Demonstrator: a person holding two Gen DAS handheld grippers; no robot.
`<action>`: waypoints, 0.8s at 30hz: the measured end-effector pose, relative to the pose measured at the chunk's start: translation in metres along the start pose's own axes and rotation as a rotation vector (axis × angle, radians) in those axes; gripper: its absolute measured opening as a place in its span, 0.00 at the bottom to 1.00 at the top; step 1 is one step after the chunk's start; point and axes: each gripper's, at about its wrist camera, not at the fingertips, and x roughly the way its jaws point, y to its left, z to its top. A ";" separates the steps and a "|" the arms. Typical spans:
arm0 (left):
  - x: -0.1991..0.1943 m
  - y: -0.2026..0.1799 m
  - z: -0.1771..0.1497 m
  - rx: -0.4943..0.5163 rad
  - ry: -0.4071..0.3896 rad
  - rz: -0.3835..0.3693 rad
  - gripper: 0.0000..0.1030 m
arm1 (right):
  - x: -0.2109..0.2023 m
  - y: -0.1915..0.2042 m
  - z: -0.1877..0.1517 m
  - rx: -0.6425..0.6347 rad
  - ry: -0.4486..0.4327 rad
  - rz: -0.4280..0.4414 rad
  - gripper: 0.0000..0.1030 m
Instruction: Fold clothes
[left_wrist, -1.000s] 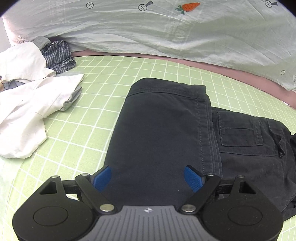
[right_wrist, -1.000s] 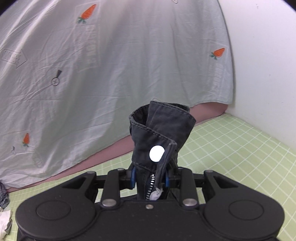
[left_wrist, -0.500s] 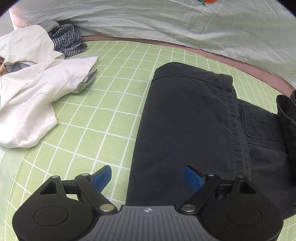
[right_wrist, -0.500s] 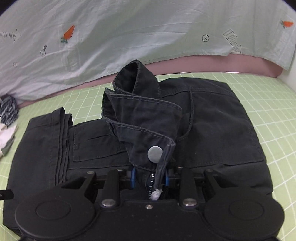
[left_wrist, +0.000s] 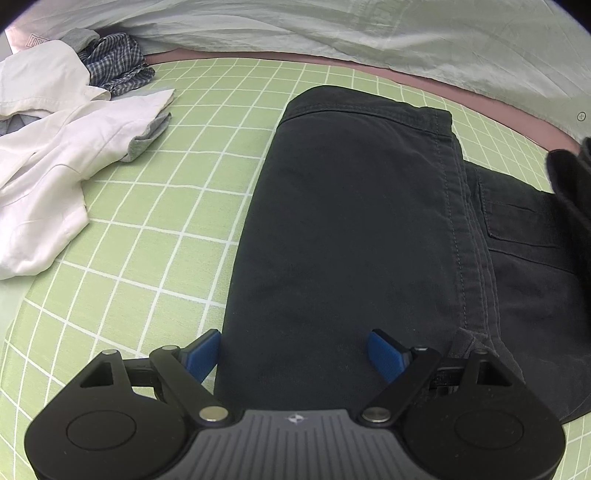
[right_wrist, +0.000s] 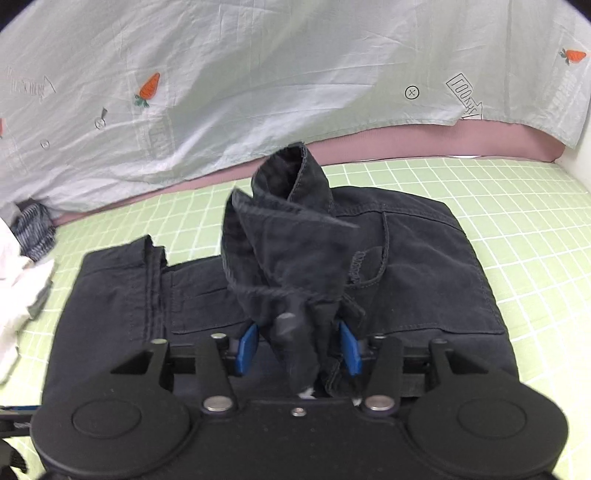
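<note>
Left gripper: black linkage arms, blue pads, silver pivot screws, two round black housings, a grey ribbed centre plate marked with a small white emblem. Right gripper: matching black build, blue pads, silver screws noted.

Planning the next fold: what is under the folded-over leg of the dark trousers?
Under the folded leg lies the trousers' seat, its back pocket showing beside the leg. Beneath that lies the green grid mat. Anything further under the leg is covered.
</note>
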 end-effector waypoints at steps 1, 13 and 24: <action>0.000 -0.001 0.000 0.004 0.001 0.004 0.84 | -0.005 -0.001 0.000 0.016 -0.008 0.024 0.52; 0.001 0.002 0.008 0.027 -0.009 0.059 0.84 | 0.006 -0.009 0.015 0.073 -0.038 -0.037 0.42; 0.006 0.011 0.016 0.001 0.005 0.048 0.85 | 0.055 0.020 -0.008 -0.224 0.065 -0.144 0.43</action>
